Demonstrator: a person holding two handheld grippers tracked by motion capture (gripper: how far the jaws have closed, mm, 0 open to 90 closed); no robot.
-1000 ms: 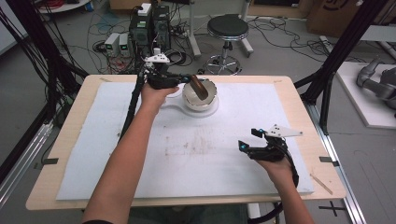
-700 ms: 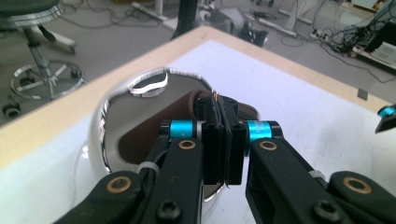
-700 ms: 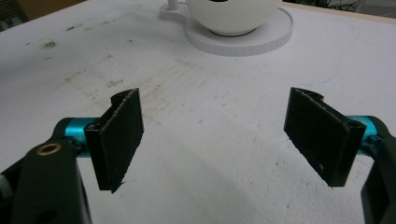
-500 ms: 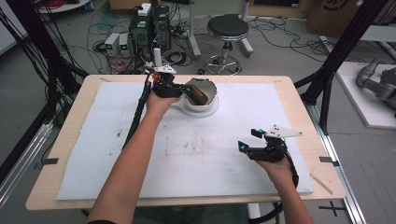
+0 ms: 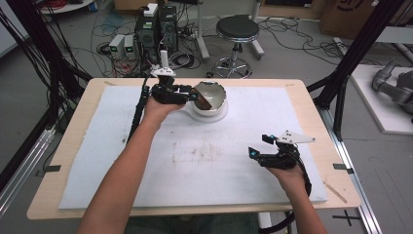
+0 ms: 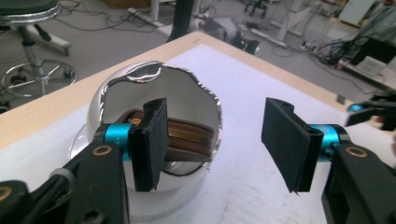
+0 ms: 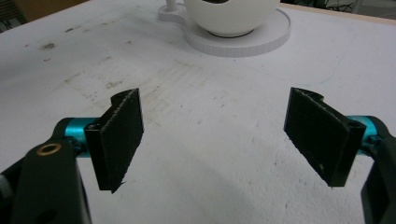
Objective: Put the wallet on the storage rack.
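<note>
Left gripper (image 5: 191, 93) at the far left-centre of the white mat (image 5: 97, 161), jaws spread wide and holding nothing; in the left gripper view its left pad (image 6: 152, 142) stands in front of the bowl's opening. Since the previous frames the white bowl (image 5: 210, 96) has tipped further on its round white base (image 5: 209, 116), so that its silver-lined mouth now faces the gripper, with a brown banded item (image 6: 187, 140) lying inside. Right gripper (image 5: 257, 152), near the mat's right front and well apart from the bowl, remains in place, jaws wide open and empty above the stained mat surface.
</note>
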